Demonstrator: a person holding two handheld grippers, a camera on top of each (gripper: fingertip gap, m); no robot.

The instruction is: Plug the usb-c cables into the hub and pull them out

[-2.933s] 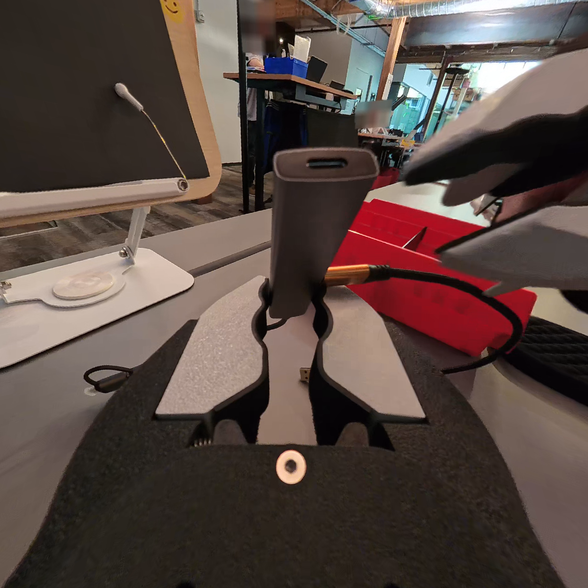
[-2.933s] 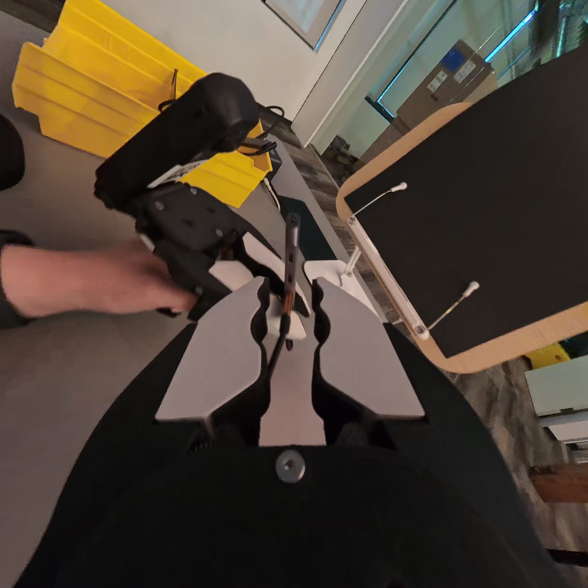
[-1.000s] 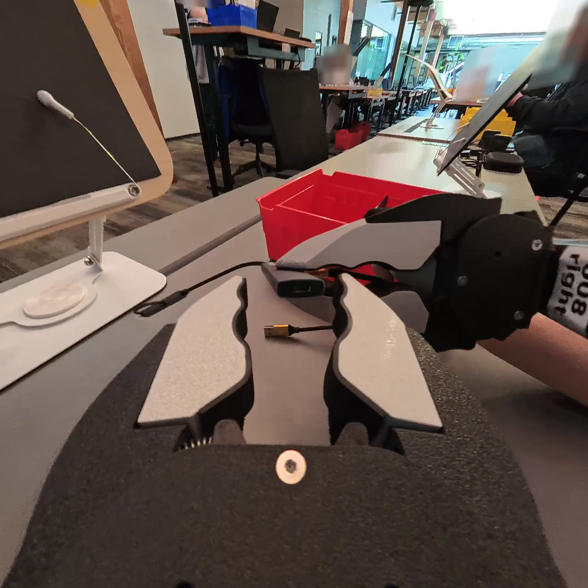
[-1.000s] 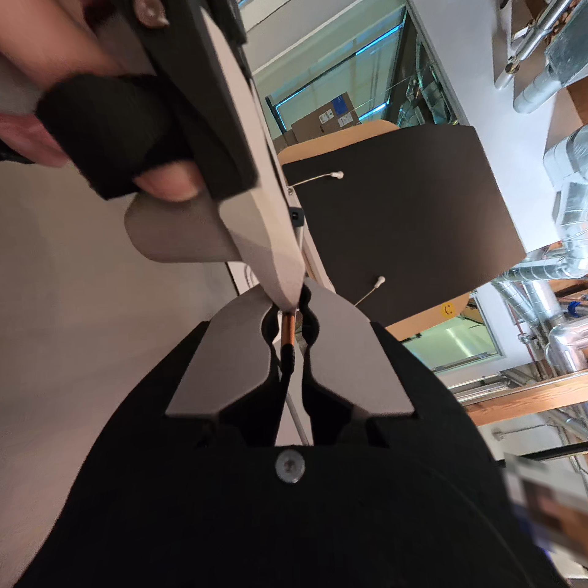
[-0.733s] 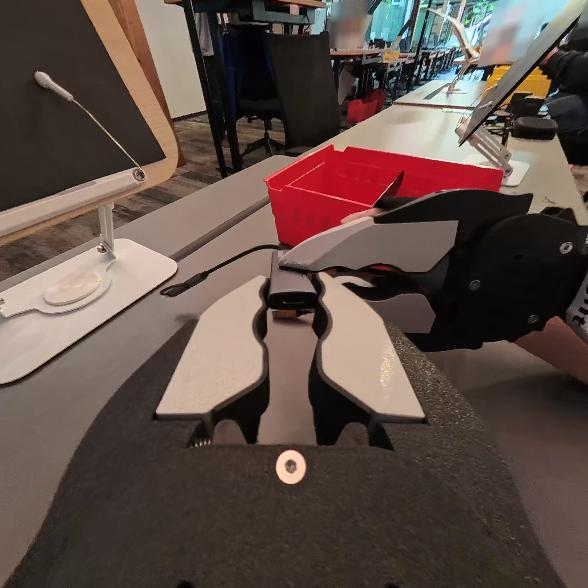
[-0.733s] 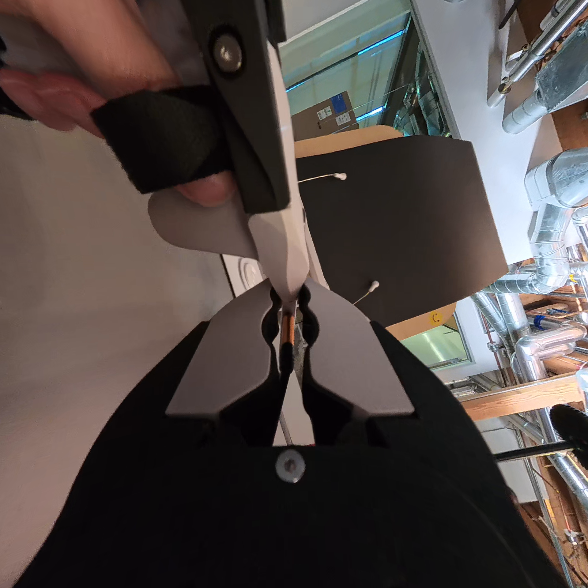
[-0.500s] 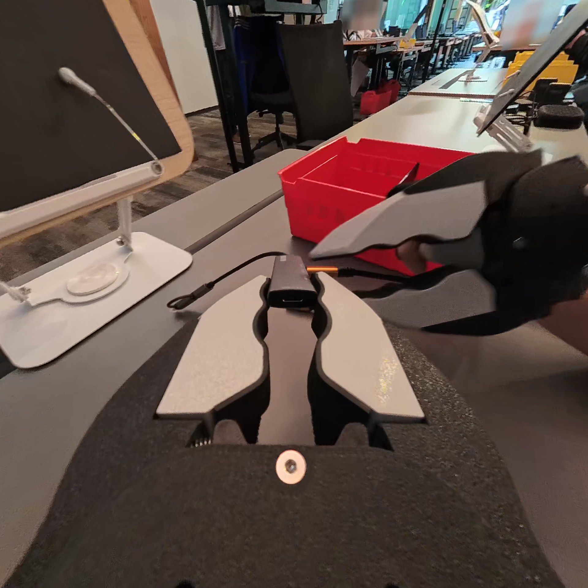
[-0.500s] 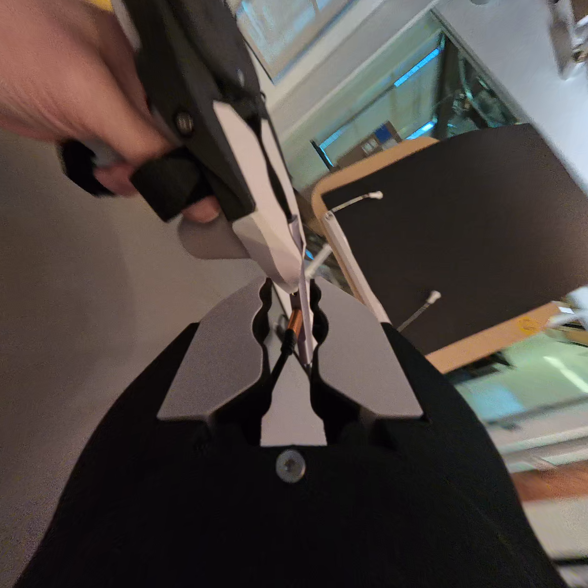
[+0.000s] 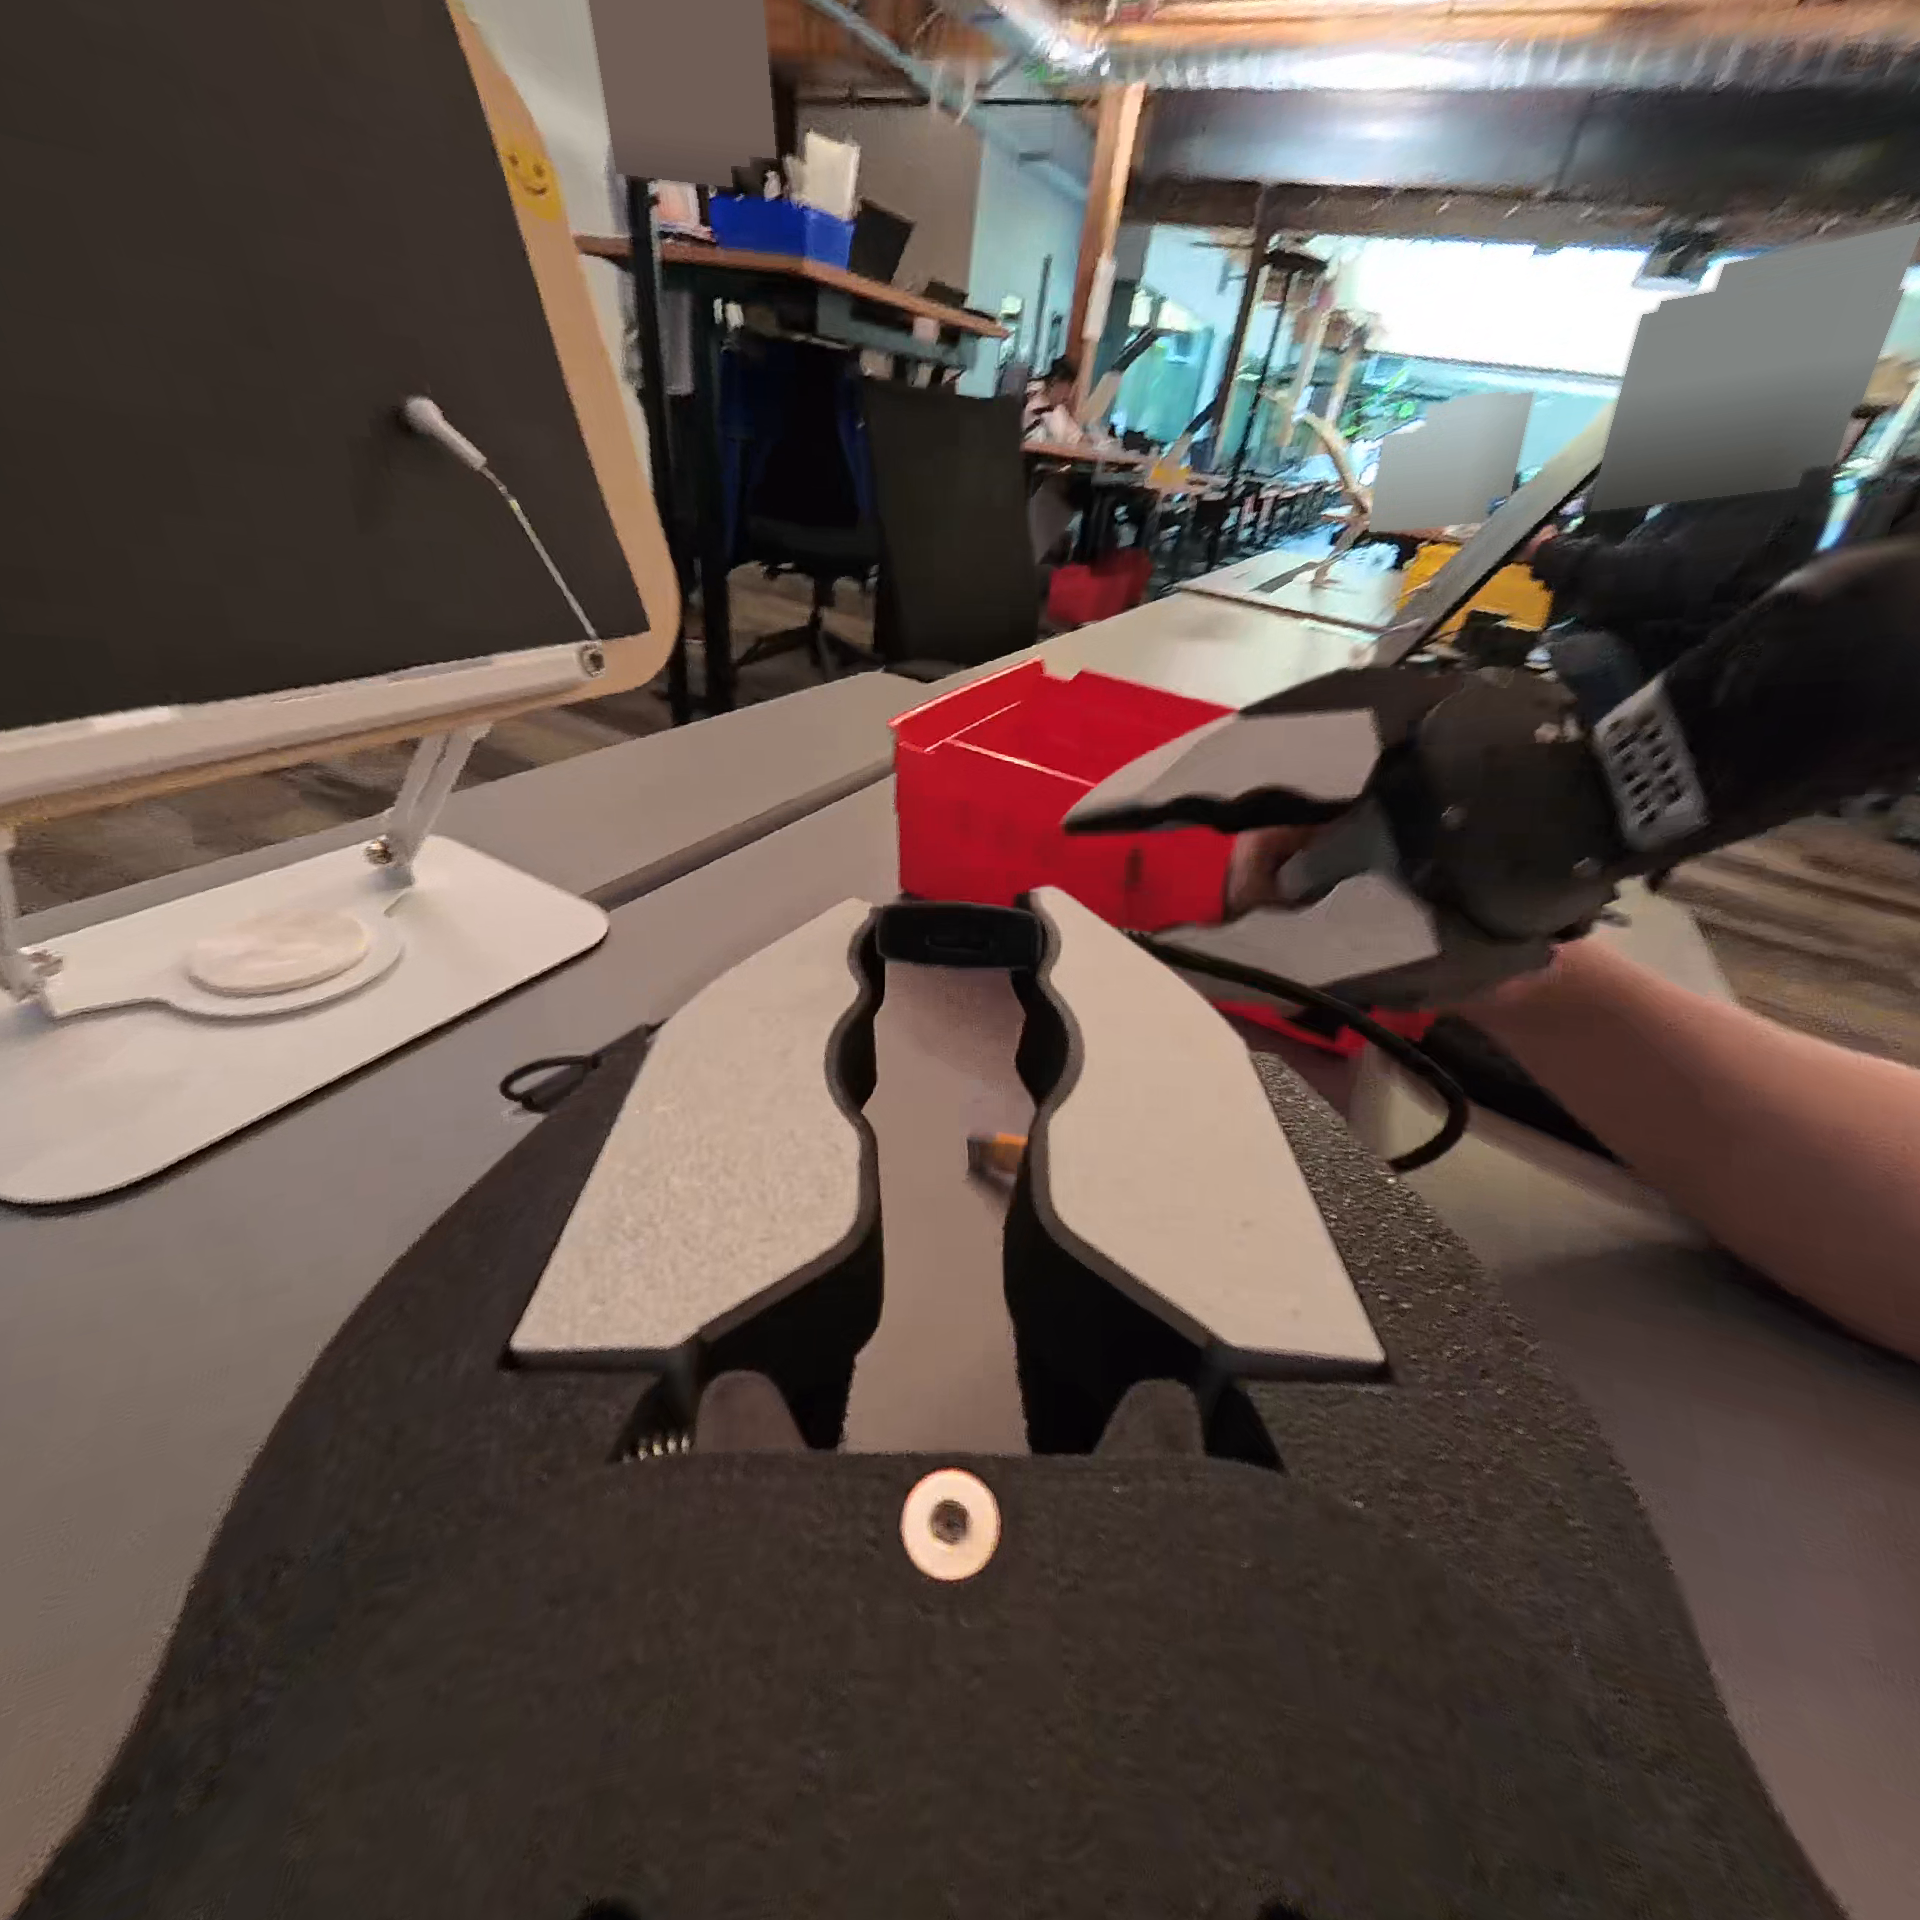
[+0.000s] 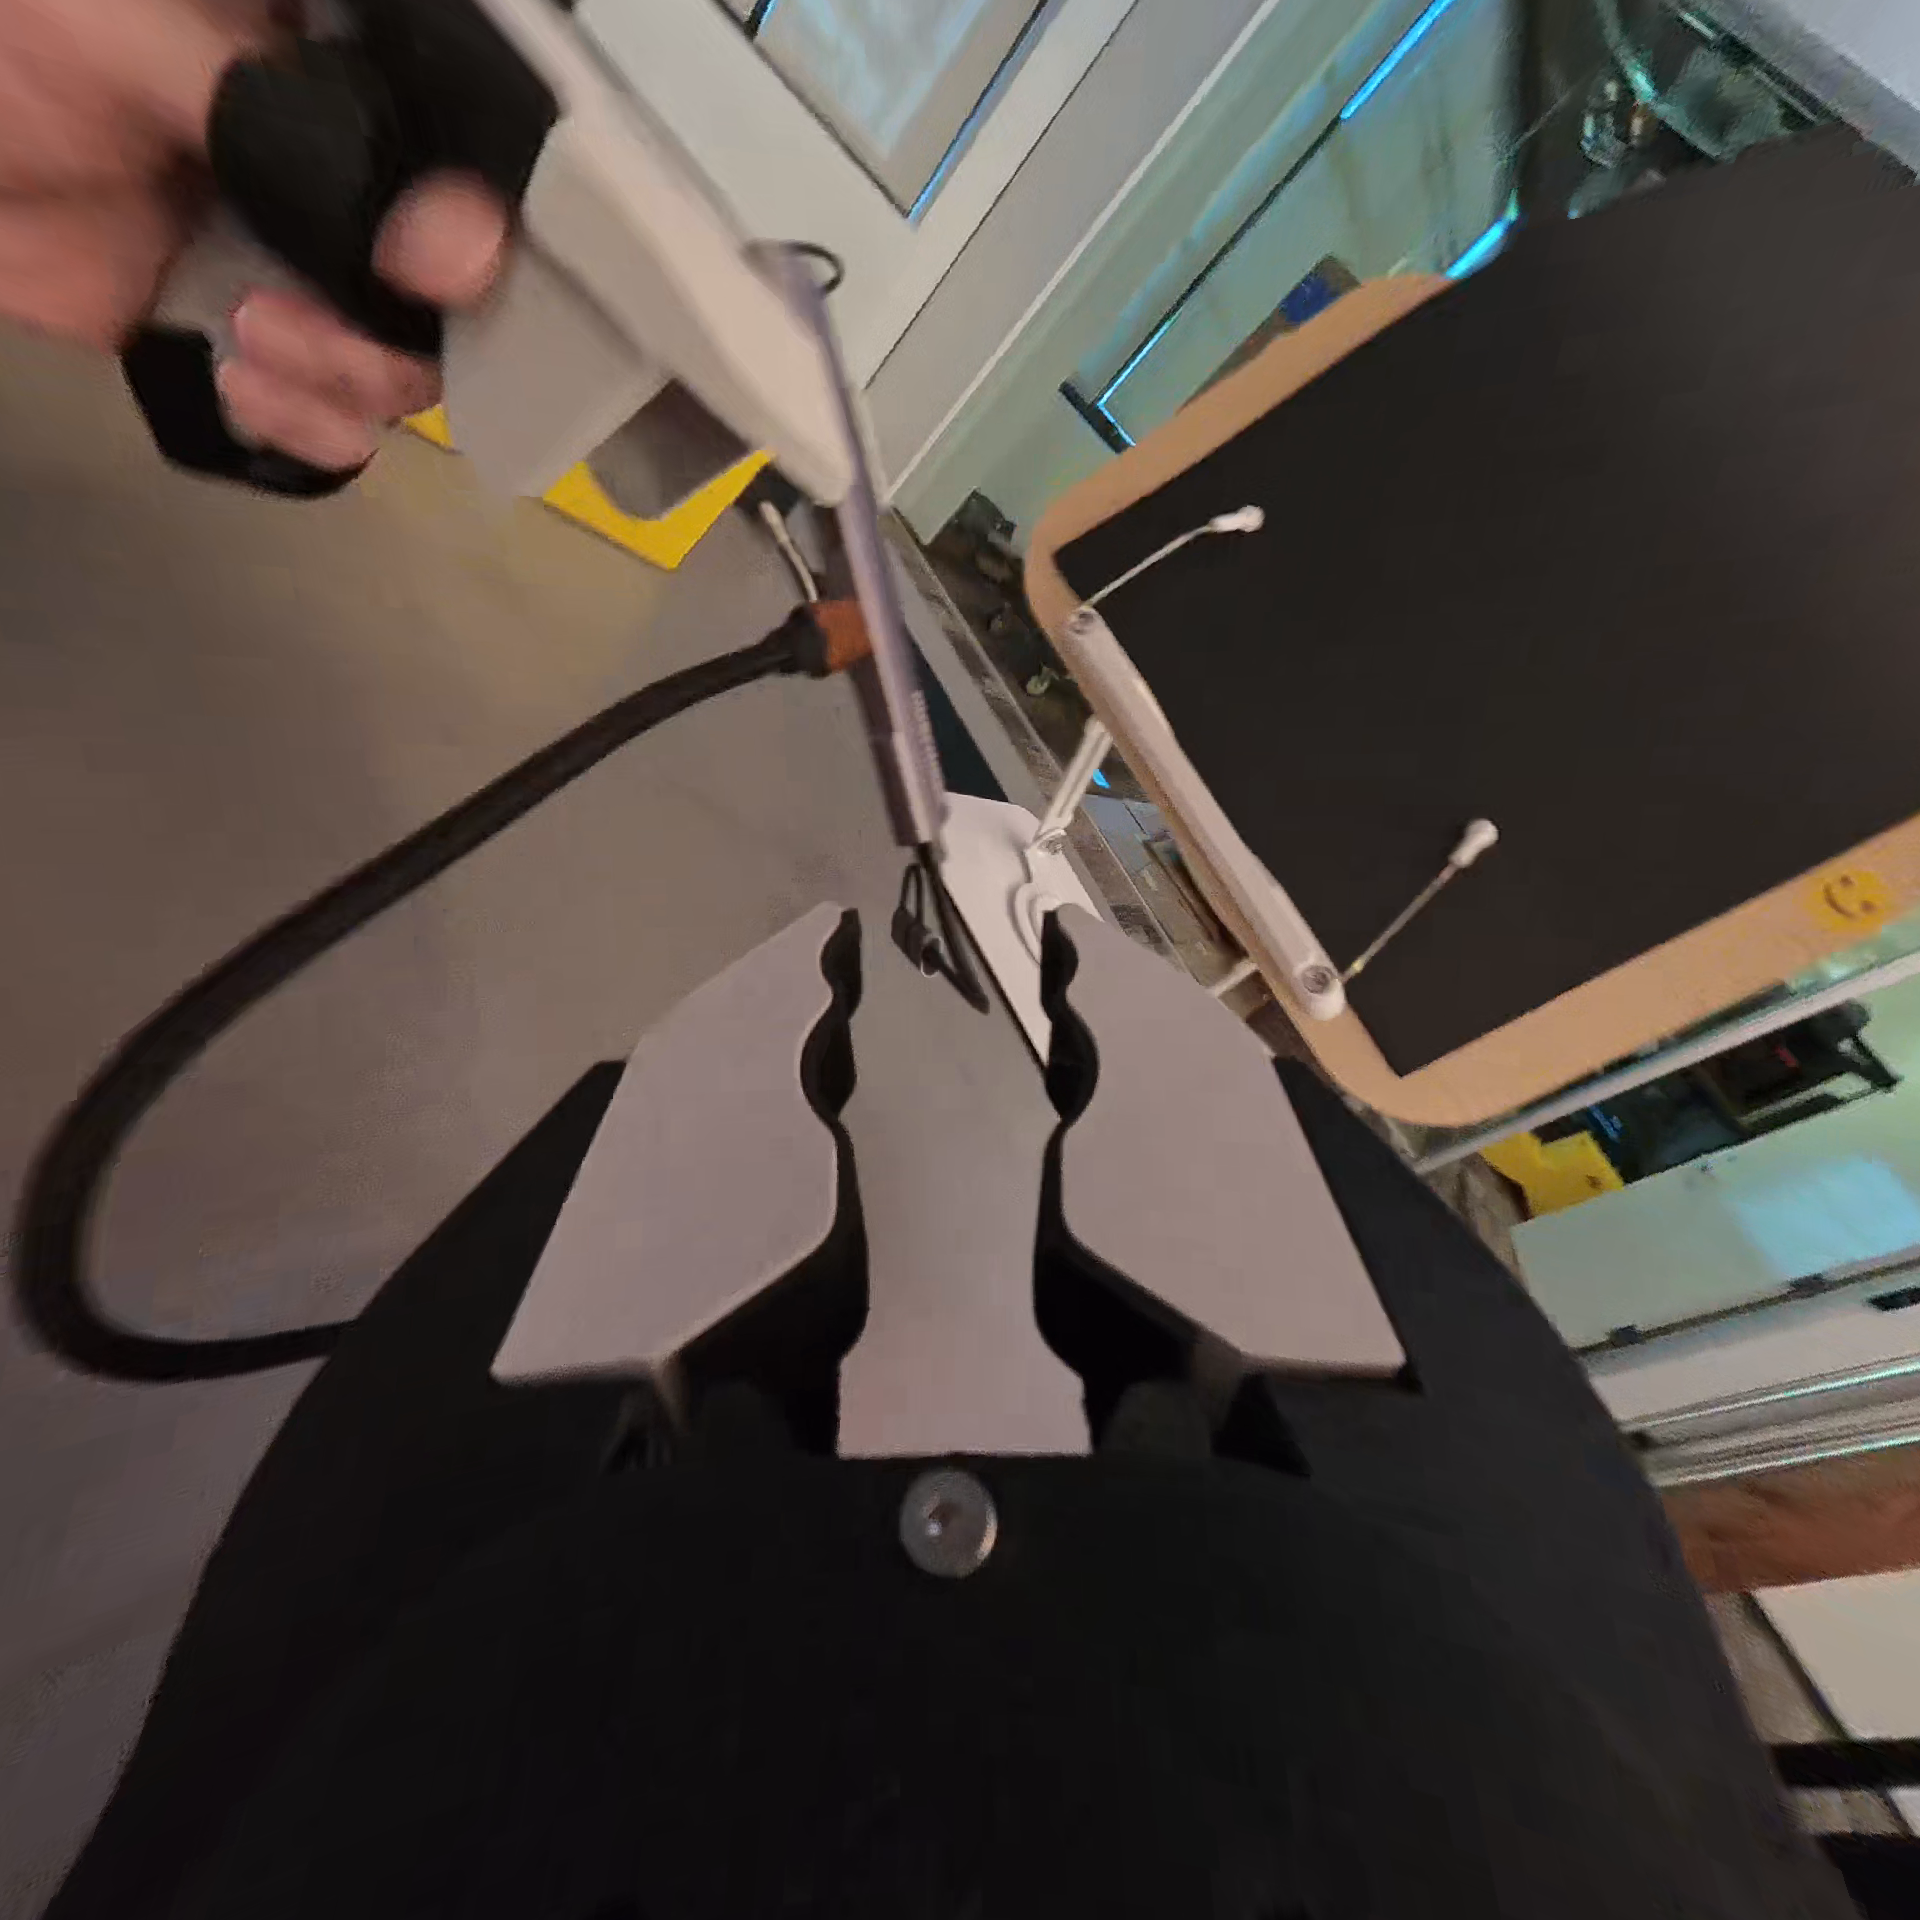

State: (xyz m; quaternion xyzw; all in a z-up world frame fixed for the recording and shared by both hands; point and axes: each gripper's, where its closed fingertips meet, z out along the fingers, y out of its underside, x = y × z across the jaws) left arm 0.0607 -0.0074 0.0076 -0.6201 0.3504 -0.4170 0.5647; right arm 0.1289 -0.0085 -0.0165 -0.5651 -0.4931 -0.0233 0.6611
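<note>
In the left wrist view my left gripper (image 9: 956,940) is shut on the dark grey hub (image 9: 956,933), gripped at the fingertips with its end port facing me. A black cable (image 9: 1309,1003) leaves the hub's right side. In the right wrist view the hub (image 10: 883,665) hangs edge-on from the left gripper (image 10: 821,457), with the orange-collared plug (image 10: 836,636) seated in it and the black cable (image 10: 312,914) looping left. My right gripper (image 10: 951,935) is open and empty, short of the hub. It also shows in the left wrist view (image 9: 1132,883), jaws apart.
A red bin (image 9: 1039,790) stands behind the hub. A white stand base (image 9: 260,987) with a tilted black board (image 9: 260,312) is at the left. A gold plug (image 9: 997,1151) lies on the table under my left fingers. A yellow bin (image 10: 665,509) sits farther back. Some 8 centimeters of space lies between my two pairs of fingers.
My left gripper closed on the hub lying on the table and lifted it. My right gripper let go of the orange plug, opened and drew back. The plug stayed in the hub.
</note>
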